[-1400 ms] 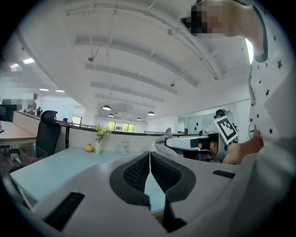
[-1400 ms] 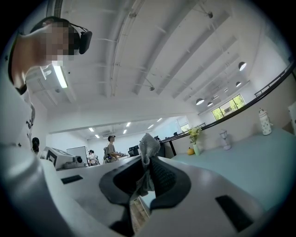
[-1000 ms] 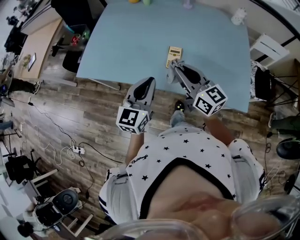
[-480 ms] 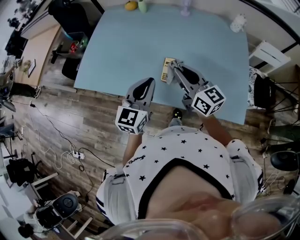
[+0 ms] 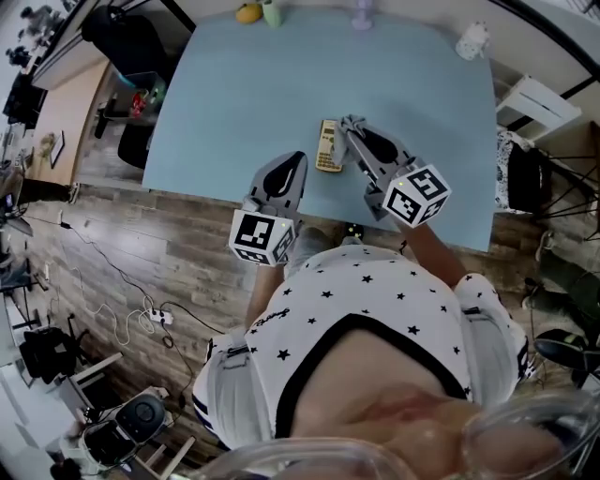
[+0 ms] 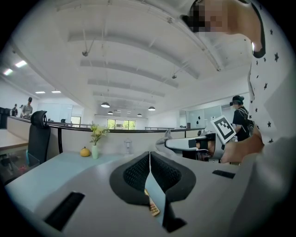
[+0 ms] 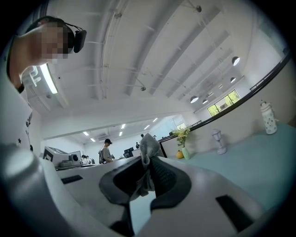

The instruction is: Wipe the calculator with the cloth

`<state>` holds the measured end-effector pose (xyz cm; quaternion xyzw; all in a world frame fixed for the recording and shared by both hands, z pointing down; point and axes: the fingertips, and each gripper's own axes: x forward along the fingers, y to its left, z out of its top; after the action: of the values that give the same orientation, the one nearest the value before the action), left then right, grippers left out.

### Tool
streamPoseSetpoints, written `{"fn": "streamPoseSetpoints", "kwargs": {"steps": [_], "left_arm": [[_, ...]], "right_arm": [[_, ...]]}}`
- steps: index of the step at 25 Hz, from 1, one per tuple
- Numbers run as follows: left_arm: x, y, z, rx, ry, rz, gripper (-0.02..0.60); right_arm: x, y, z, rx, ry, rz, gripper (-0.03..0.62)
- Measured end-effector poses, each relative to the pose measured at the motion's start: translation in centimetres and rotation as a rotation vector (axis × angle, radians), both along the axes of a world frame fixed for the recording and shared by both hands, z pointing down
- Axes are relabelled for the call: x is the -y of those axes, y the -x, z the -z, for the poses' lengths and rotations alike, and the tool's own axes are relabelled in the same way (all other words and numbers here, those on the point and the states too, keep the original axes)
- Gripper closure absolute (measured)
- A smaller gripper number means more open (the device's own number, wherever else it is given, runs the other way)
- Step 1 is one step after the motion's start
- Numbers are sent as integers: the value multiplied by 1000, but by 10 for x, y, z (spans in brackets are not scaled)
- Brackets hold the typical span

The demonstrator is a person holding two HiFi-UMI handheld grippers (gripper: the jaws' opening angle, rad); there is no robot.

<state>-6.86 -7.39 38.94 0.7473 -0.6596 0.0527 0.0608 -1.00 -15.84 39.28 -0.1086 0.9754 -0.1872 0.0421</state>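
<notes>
Calculator (image 5: 328, 146) lies flat on the blue table (image 5: 234, 84), near its front edge and between the two grippers. Just to its right, the right gripper (image 5: 349, 129) is clenched on the grey cloth (image 7: 147, 150), a wad of which sticks up past the closed jaws in the right gripper view. From the head view the cloth end sits just beside the calculator's right edge; whether it touches cannot be told. The left gripper (image 6: 149, 156) hangs nearer the person, at the table's front edge, its jaws pressed together with nothing between them. Below them, its own view catches a sliver of the calculator's keys.

Judging by this layout, the cloth is in hand and the wiping looks about to start. The next move would call for bringing the cloth down onto the calculator's face and stroking along it. The calculator looks light and loose, so it may slide, and the empty left gripper might need to steady it.

Much of the cloth is hidden inside the jaws, and the right gripper view shows none of the calculator. Its display and keys are too small to read from above. Along the table's far edge stand a yellow fruit (image 5: 248, 12), a small green vase (image 5: 272, 11) and a white bottle (image 5: 473, 39), well apart from the work.
</notes>
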Motion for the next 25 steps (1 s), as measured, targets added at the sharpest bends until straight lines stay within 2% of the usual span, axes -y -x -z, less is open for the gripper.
{"fn": "streamPoseSetpoints", "kwargs": {"steps": [6,16,25], "left_arm": [[19,23,-12,-38,23,-36,551],[75,62,5,-10,-11,-214,551],[104,81,2,-42,-6,-300,551]], "right_arm": [[18,11,-13,-53,19,-62,553],[48,25,-30,-122,51,-250,553],[69,38,-76,-266,112,-330,549]]}}
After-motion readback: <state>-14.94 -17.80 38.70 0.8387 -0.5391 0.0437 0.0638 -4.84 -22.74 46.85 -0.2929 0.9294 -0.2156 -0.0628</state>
